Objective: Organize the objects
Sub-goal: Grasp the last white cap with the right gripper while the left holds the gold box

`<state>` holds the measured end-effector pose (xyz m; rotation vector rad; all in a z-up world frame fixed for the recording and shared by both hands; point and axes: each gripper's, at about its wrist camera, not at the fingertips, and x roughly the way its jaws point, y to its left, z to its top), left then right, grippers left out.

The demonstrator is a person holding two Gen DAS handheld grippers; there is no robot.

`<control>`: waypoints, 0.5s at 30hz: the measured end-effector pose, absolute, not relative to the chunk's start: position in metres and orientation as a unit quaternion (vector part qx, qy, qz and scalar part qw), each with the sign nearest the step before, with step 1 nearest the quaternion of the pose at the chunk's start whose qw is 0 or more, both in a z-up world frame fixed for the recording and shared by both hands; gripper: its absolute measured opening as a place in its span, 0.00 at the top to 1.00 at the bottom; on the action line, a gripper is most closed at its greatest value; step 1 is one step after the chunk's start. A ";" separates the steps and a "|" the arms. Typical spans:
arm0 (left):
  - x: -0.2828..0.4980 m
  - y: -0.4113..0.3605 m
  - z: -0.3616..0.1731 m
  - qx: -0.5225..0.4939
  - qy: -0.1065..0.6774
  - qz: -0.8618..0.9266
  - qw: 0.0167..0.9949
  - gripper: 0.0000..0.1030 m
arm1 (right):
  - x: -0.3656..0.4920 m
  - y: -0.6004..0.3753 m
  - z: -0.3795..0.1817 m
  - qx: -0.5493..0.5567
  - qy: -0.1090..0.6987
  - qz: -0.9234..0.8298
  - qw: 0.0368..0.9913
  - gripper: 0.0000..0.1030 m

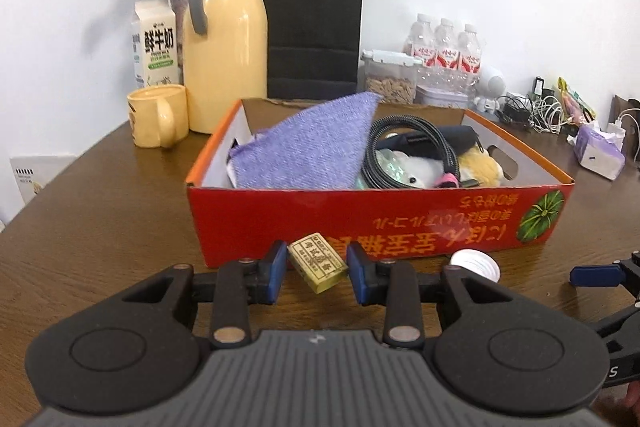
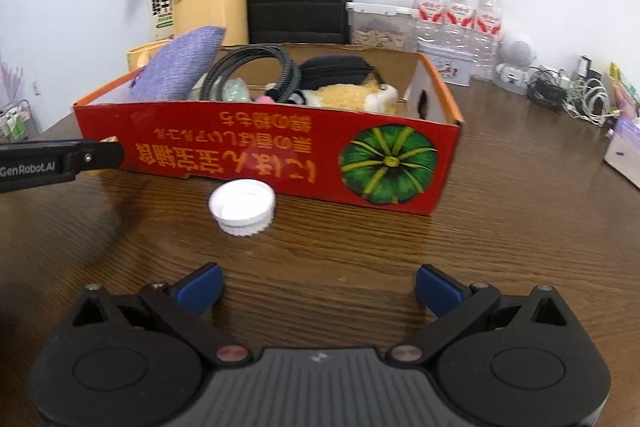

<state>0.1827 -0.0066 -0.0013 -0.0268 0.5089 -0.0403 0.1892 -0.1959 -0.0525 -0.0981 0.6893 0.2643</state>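
Note:
A small brass padlock (image 1: pixel 317 262) hangs tilted just above the wooden table, and my left gripper (image 1: pixel 317 254) is shut on it with both blue pads against its sides. Right behind it stands an open red cardboard box (image 1: pixel 360 223) (image 2: pixel 260 151) holding a purple cloth (image 1: pixel 312 147), a coiled black cable (image 1: pixel 412 147), a black pouch and a yellow plush toy (image 1: pixel 480 167). A white bottle cap (image 2: pixel 242 203) (image 1: pixel 476 264) lies on the table before the box. My right gripper (image 2: pixel 318 287) is open and empty, short of the cap.
Behind the box stand a yellow thermos (image 1: pixel 224 39), a yellow mug (image 1: pixel 158 121), a milk carton (image 1: pixel 155 47), a black paper bag (image 1: pixel 316 23), a snack container (image 1: pixel 390 79) and water bottles (image 1: pixel 444 47). Cables (image 1: pixel 536 107) and a tissue pack (image 1: pixel 598 155) lie at right.

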 end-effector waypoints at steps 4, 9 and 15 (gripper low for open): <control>0.181 -0.001 -0.002 -0.018 0.247 -0.018 0.969 0.67 | 0.198 -0.181 -0.051 -0.058 0.333 0.137 0.931 0.00; 0.180 0.000 -0.004 -0.019 0.245 -0.019 0.969 0.67 | 0.209 -0.165 -0.050 -0.064 0.331 0.146 0.930 0.02; 0.178 0.001 -0.003 -0.020 0.240 -0.021 0.970 0.67 | 0.223 -0.156 -0.048 -0.047 0.332 0.143 0.931 0.14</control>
